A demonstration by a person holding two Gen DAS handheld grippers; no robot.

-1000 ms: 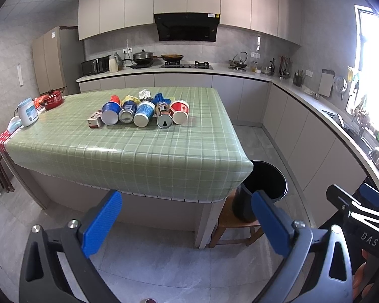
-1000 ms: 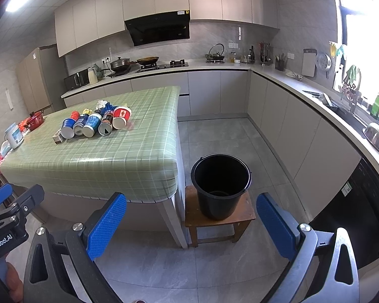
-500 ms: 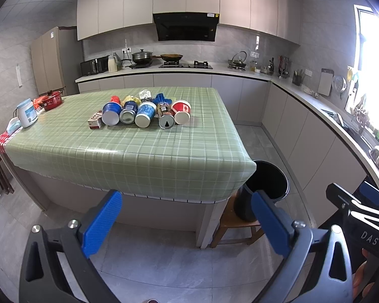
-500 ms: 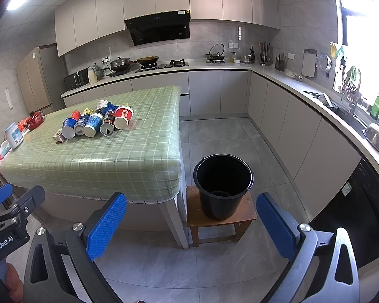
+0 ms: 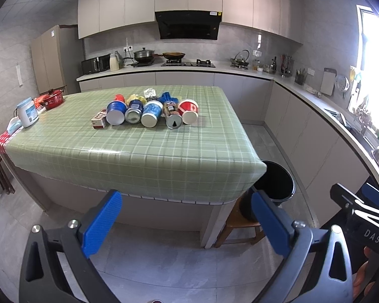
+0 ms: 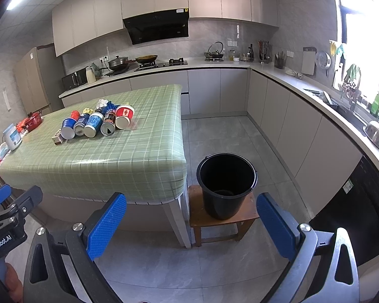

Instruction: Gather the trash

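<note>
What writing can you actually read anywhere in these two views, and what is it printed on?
"DAS": on the right gripper, seen at the edge of the left wrist view.
"GenRobot.AI": on the left gripper, seen at the edge of the right wrist view.
Labels on the cans and cups on the table: too small and blurred to read.
Range hood sticker: unreadable.

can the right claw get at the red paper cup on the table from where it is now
Probably not yet. The right claw is open and empty, but well short of the table's near edge, and the red paper cup lies far across the green tablecloth. Nothing blocks the way; it must move closer.
</note>
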